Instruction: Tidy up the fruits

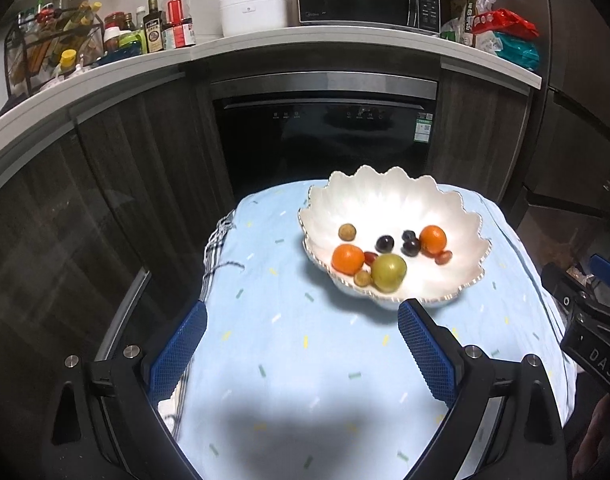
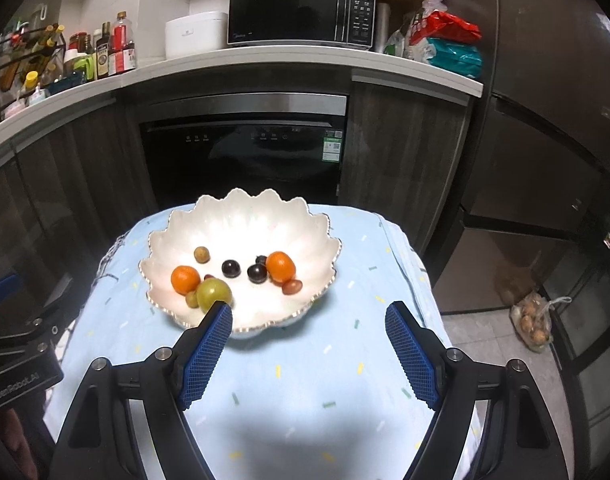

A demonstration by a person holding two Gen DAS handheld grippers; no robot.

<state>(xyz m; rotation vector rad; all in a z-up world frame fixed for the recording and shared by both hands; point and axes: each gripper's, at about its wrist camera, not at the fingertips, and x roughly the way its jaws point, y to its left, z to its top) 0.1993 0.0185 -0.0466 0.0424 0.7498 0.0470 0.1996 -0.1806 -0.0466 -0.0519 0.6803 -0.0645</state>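
Fruits lie together in a white scalloped bowl [image 1: 393, 204] that stands on a small worktop covered by a light blue cloth [image 1: 305, 360] with coloured dashes. In the left wrist view, two oranges sit apart in the bowl, one orange [image 1: 348, 259] toward the left and the other orange [image 1: 432, 239] toward the right. A green plum [image 1: 388, 272] rests at the near rim, just beside the left orange, with a small tan fruit [image 1: 362, 278] touching it on the left and a red oblong fruit [image 1: 371, 257] tucked between plum and orange. Another tan round fruit [image 1: 347, 232] lies alone farther back on the left. Three dark grapes [image 1: 384, 243] lie in the middle, two of them close by the right orange, and a reddish oblong fruit [image 1: 443, 257] lies at that orange's near side.

The left gripper [image 1: 303, 336] hangs over the cloth in front of the bowl, its blue fingers [image 1: 179, 354] spread wide with nothing between them; its right finger tip lies just before the bowl's near rim. The right gripper [image 2: 309, 330] is likewise spread wide and empty, and in its own view its left finger [image 2: 209, 352] overlaps the near rim of the bowl just below the plum [image 2: 213, 294]; contact cannot be told.

Behind the worktop stands a black built-in dishwasher [image 2: 245, 156] under a white counter [image 2: 265, 58] bearing a microwave [image 2: 301, 14], a white rice cooker [image 2: 195, 38] and bottles [image 2: 113, 50].
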